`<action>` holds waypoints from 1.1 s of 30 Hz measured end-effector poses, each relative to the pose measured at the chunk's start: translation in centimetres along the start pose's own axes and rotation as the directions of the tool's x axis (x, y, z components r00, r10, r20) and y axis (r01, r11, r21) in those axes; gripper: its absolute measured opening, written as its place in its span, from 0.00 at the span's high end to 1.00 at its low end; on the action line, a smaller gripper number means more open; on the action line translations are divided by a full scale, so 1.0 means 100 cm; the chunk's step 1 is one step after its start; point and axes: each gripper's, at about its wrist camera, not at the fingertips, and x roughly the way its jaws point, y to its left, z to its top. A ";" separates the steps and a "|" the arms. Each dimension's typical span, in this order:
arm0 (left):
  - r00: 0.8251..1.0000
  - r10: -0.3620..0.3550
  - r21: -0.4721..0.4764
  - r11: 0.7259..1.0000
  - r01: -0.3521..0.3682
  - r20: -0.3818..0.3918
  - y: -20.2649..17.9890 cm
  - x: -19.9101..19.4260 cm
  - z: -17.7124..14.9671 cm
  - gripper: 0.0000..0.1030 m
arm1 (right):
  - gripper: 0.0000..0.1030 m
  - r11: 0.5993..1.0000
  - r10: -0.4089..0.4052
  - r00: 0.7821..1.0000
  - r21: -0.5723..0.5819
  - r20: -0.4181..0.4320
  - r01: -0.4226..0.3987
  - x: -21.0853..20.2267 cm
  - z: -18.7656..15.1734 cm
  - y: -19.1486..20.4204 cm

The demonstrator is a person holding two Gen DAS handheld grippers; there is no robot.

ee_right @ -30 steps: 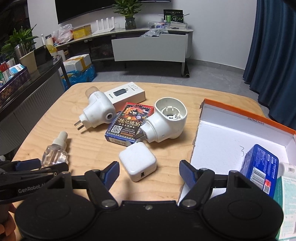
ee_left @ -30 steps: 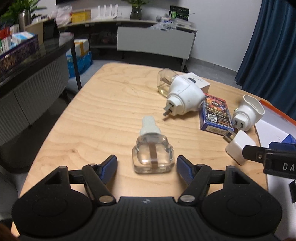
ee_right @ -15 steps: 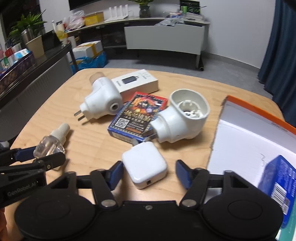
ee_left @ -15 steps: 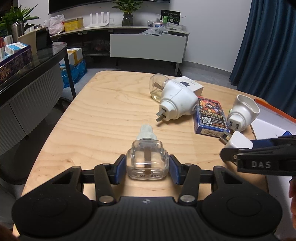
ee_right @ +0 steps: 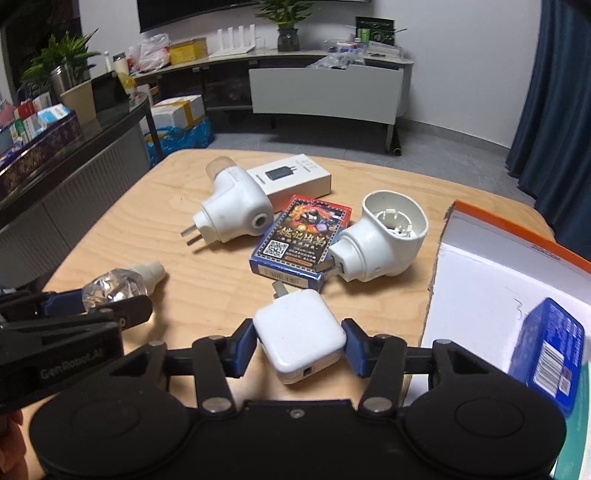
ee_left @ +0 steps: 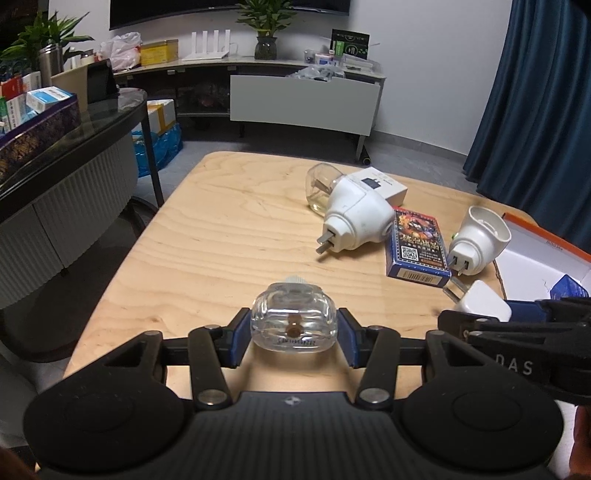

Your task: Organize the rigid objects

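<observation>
- A potted plant (ee_left: pixel 265 35) stood on the long sideboard (ee_left: pixel 258 70) by the far wall.
- A white panel (ee_left: pixel 303 105) leaned before it.
- Blue curtains (ee_left: pixel 535 110) hung right.
- Small boxes (ee_right: pixel 33 110), perhaps medicine, sat left.

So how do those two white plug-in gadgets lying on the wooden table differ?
The left white plug-in heater has a clear bottle fitted in its socket; the right white plug-in heater shows an open, empty socket. The left one's prongs point freely over the table; the right one's touch the blue card box. Both are white plastic, lying on their sides.
</observation>
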 end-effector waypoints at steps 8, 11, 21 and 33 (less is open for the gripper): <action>1.000 -0.002 -0.003 1.000 0.002 0.024 0.002 -0.023 -0.002 0.52 | 0.40 0.999 -0.020 1.000 0.035 0.016 0.019 -0.026 -0.004 0.007; 0.999 -0.006 0.000 1.000 0.006 0.033 0.001 -0.033 -0.004 0.52 | 0.40 0.999 -0.024 0.999 0.048 0.028 0.023 -0.038 -0.007 0.007; 0.997 -0.045 0.033 0.999 0.044 0.057 -0.014 -0.063 -0.014 0.52 | 0.40 0.996 -0.057 0.996 0.080 0.075 0.051 -0.078 -0.017 0.005; 0.992 -0.079 0.057 0.996 0.074 0.095 -0.027 -0.087 -0.019 0.52 | 0.40 0.990 -0.095 0.990 0.109 0.105 0.084 -0.113 -0.035 -0.004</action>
